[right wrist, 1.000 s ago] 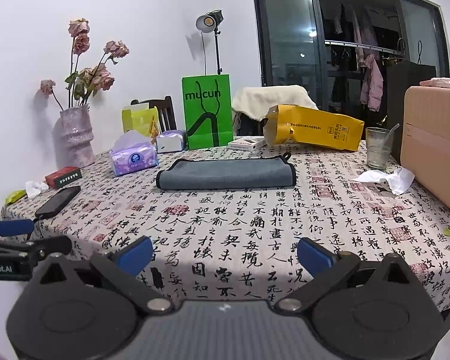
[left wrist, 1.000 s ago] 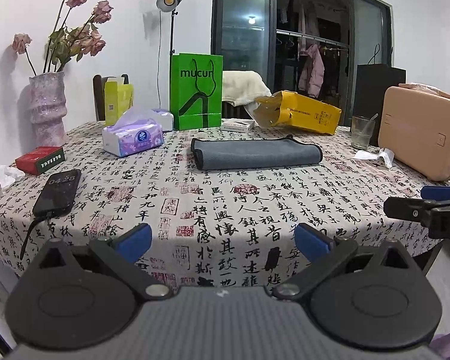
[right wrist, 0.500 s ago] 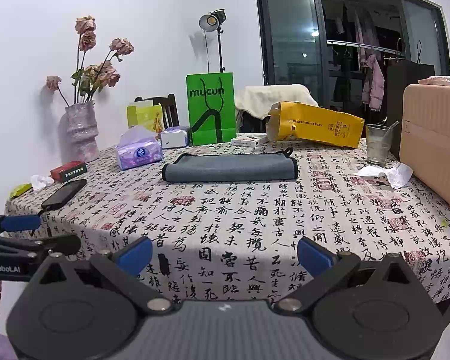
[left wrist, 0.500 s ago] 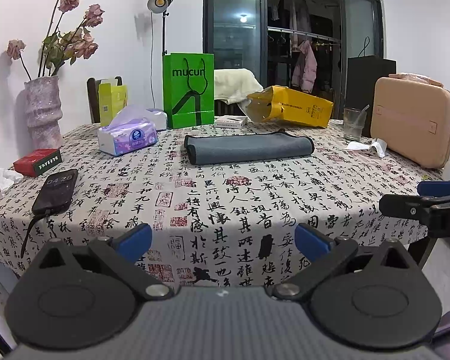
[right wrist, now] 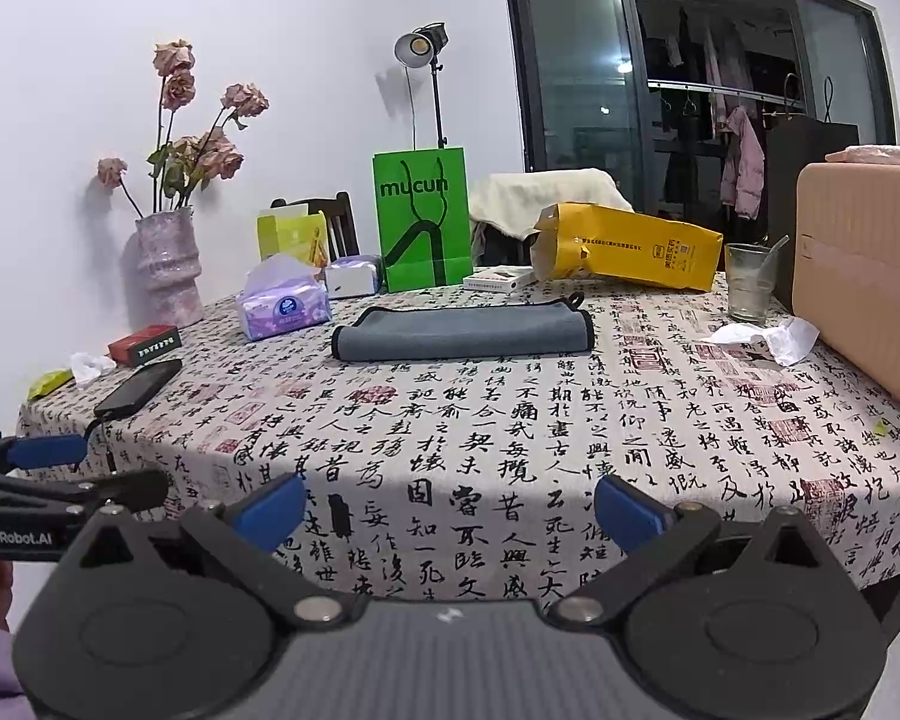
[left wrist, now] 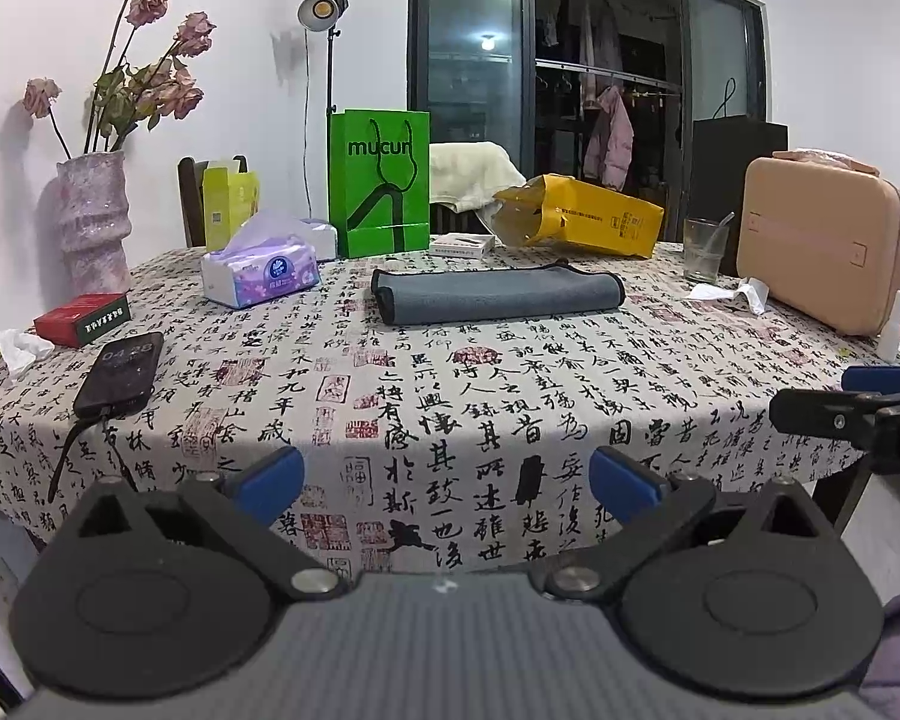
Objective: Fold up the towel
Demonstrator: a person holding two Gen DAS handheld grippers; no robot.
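Note:
A grey towel (left wrist: 498,298) lies folded into a long flat strip on the far middle of the table; it also shows in the right wrist view (right wrist: 463,332). My left gripper (left wrist: 447,480) is open and empty, held off the table's near edge, well short of the towel. My right gripper (right wrist: 450,507) is open and empty too, also back off the near edge. Each gripper shows at the side of the other's view: the right one (left wrist: 852,408) and the left one (right wrist: 60,480).
The table (left wrist: 480,414) has a calligraphy-print cloth. On it are a tissue pack (left wrist: 261,273), phone with cable (left wrist: 120,374), red box (left wrist: 83,318), vase (left wrist: 93,222), green bag (left wrist: 379,182), yellow bag (left wrist: 582,216), glass (left wrist: 703,250), crumpled tissue (left wrist: 732,293) and pink case (left wrist: 822,252).
Both grippers have drawn back and down from the table, so the near edge now shows in both views. The towel has not moved. Both stay open.

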